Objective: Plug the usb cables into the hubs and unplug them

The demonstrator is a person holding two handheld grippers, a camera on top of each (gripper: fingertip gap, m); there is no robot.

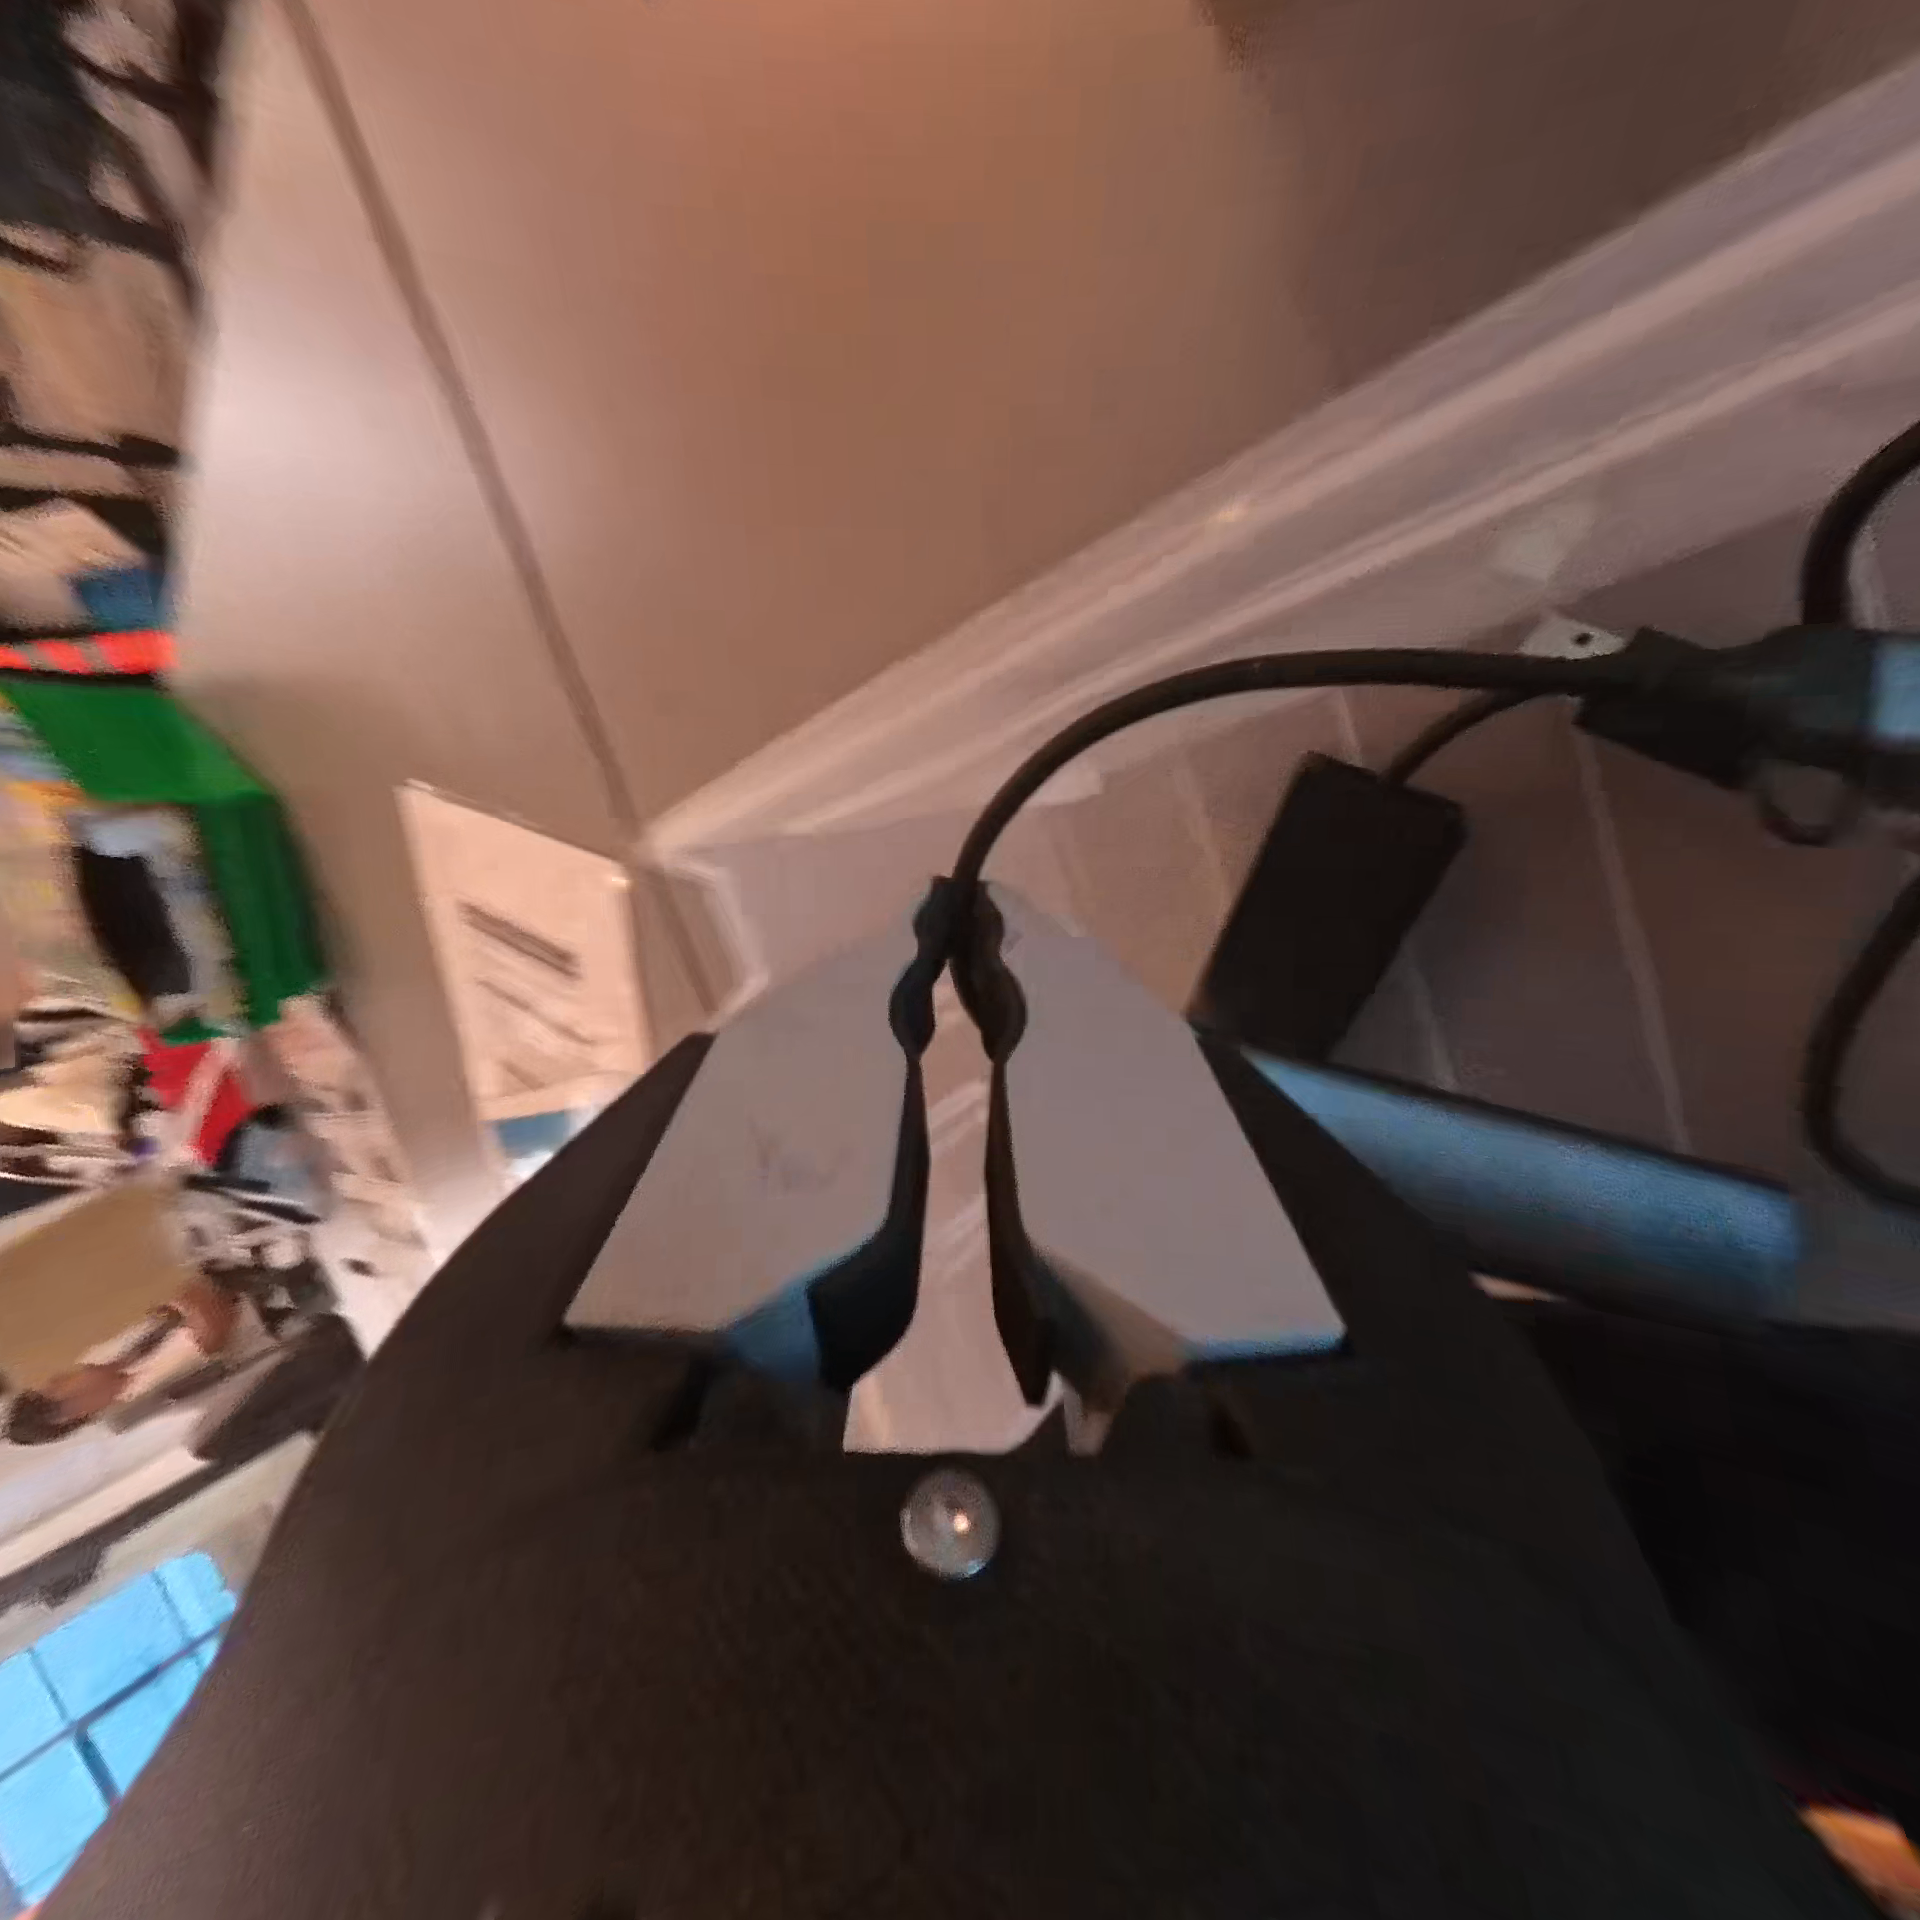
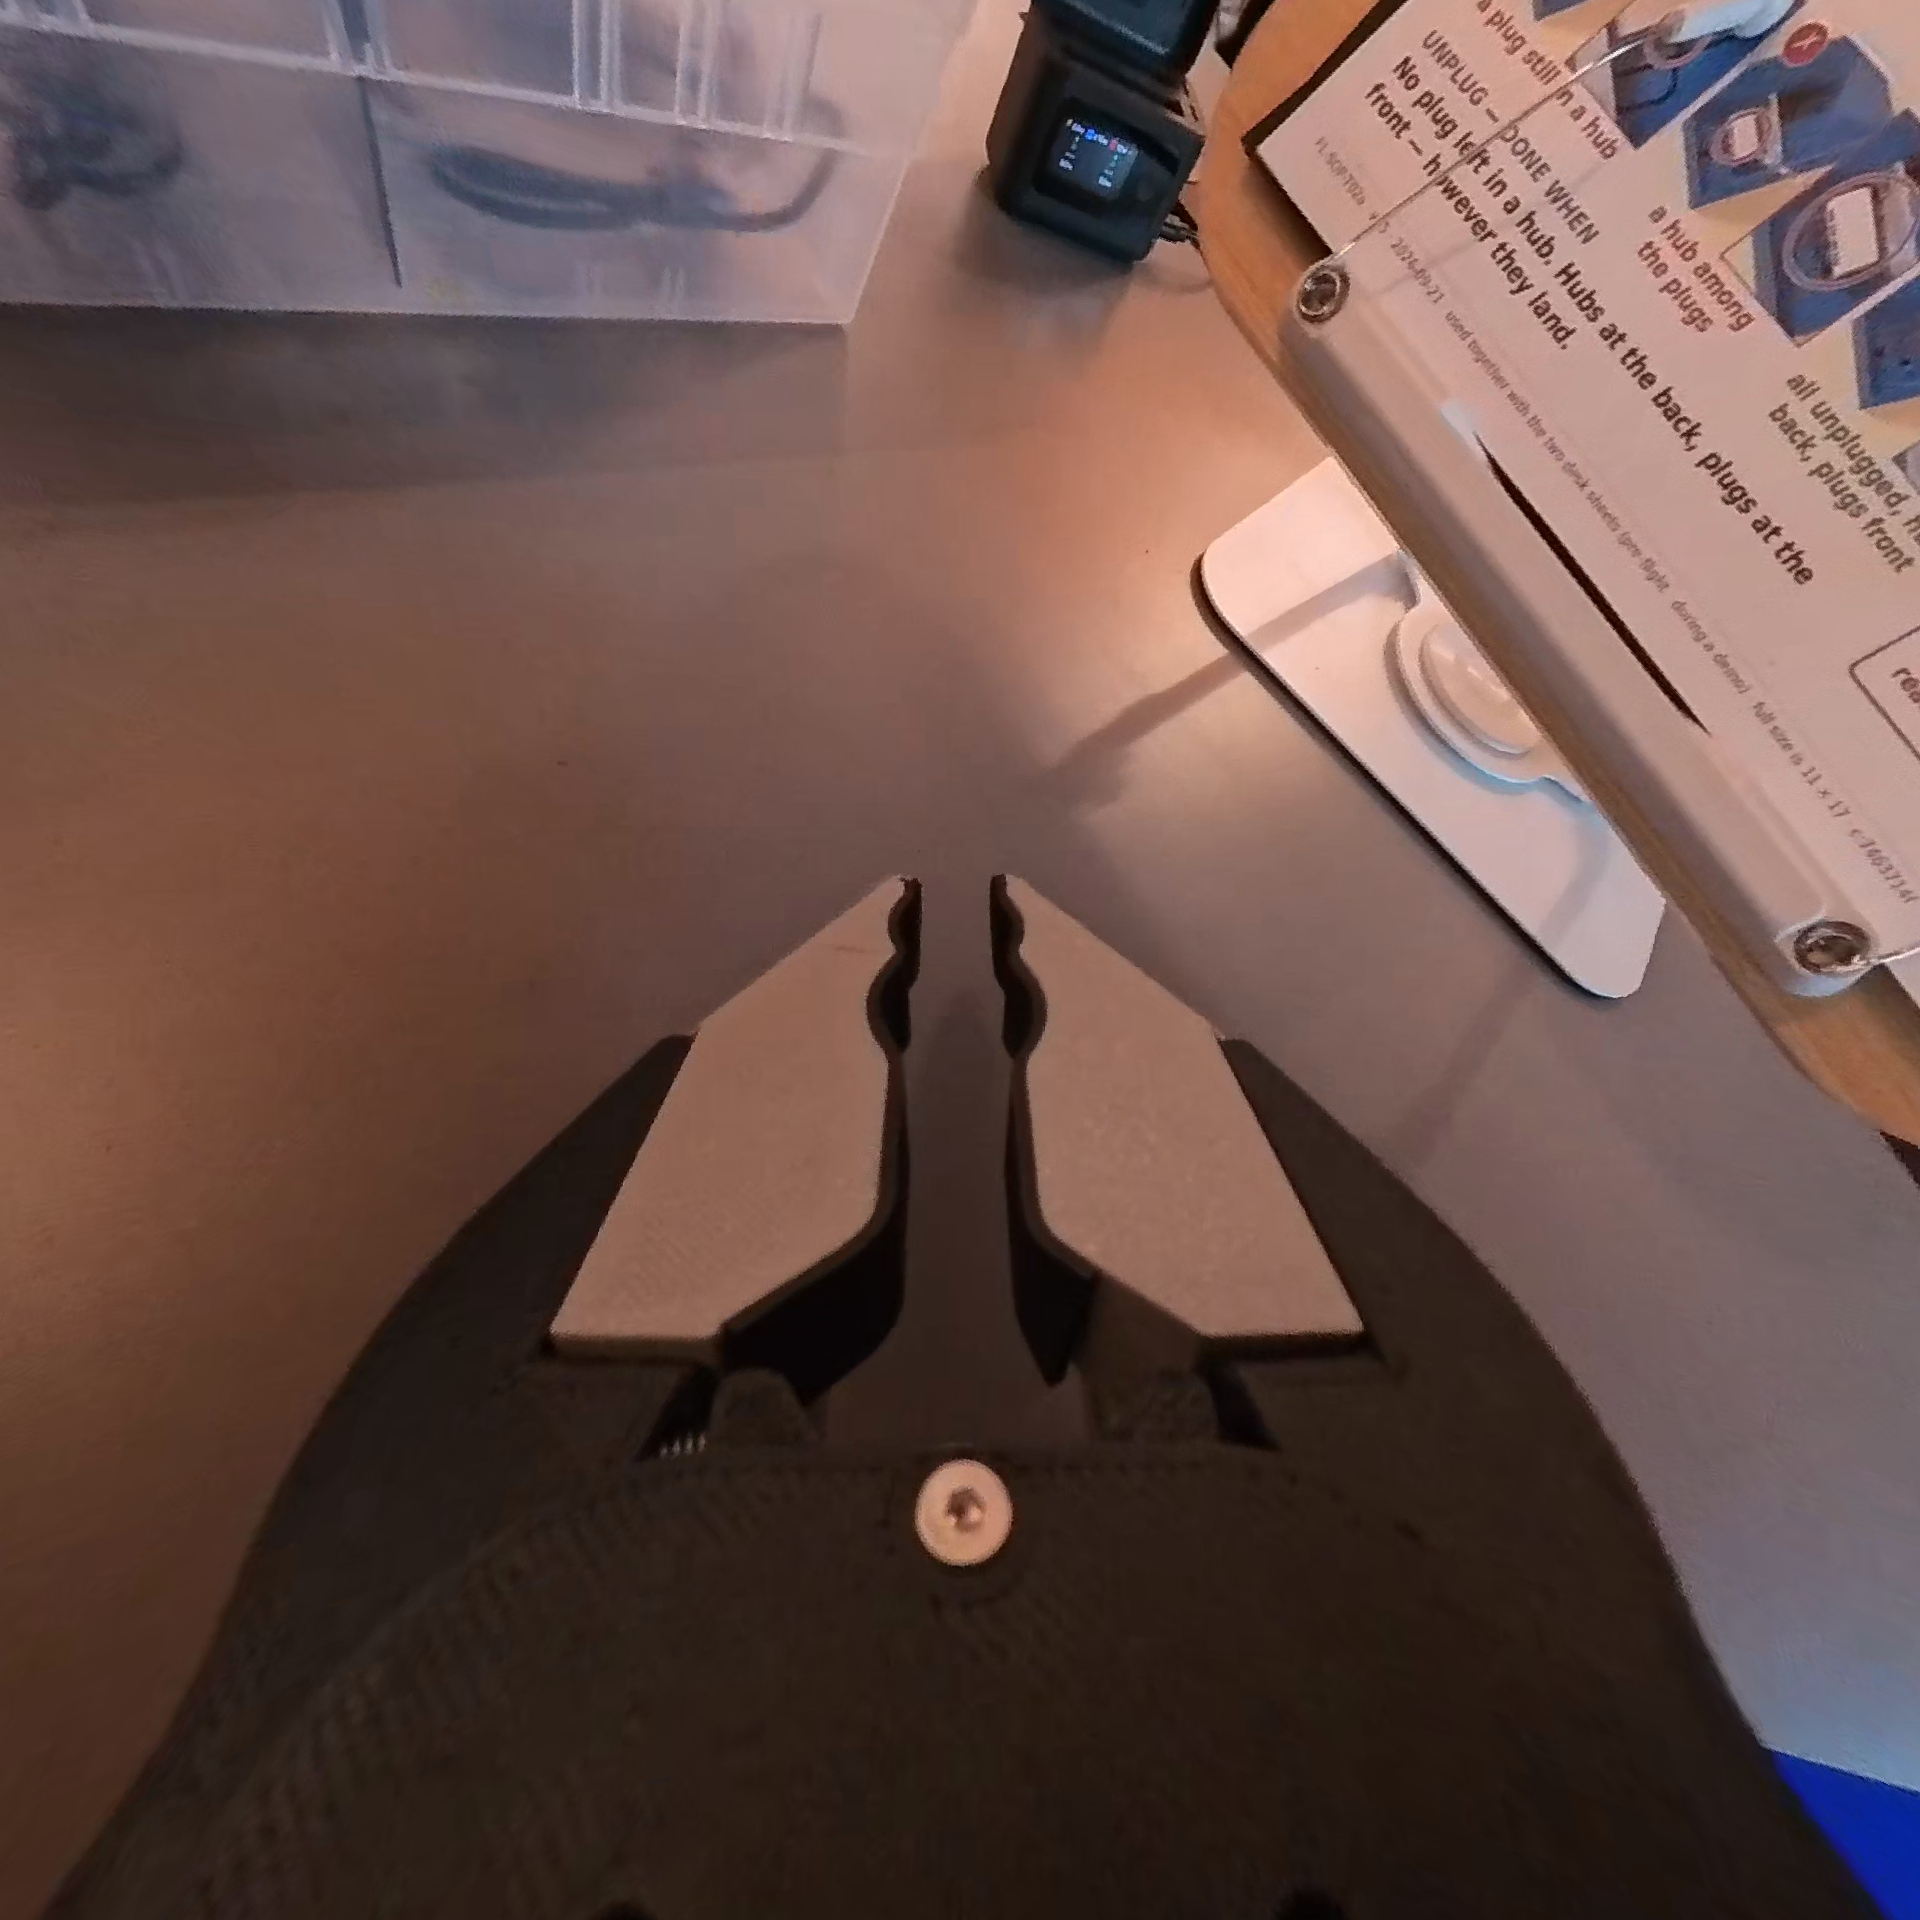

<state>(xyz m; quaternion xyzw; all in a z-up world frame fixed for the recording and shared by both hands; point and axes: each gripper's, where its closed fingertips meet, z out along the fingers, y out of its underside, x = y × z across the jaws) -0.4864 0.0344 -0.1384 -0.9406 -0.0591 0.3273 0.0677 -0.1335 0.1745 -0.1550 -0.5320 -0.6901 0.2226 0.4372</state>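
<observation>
Left wrist view: hand-held gripper (image 1: pixel 961 914) pinches thin cable (image 1: pixel 1195 681).

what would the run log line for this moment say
left gripper: shut on black cable | right gripper: open, empty, over table | clear bin: cables inside

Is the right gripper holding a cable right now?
No, the right gripper has bare fingers with an empty gap over the grey table.
</observation>
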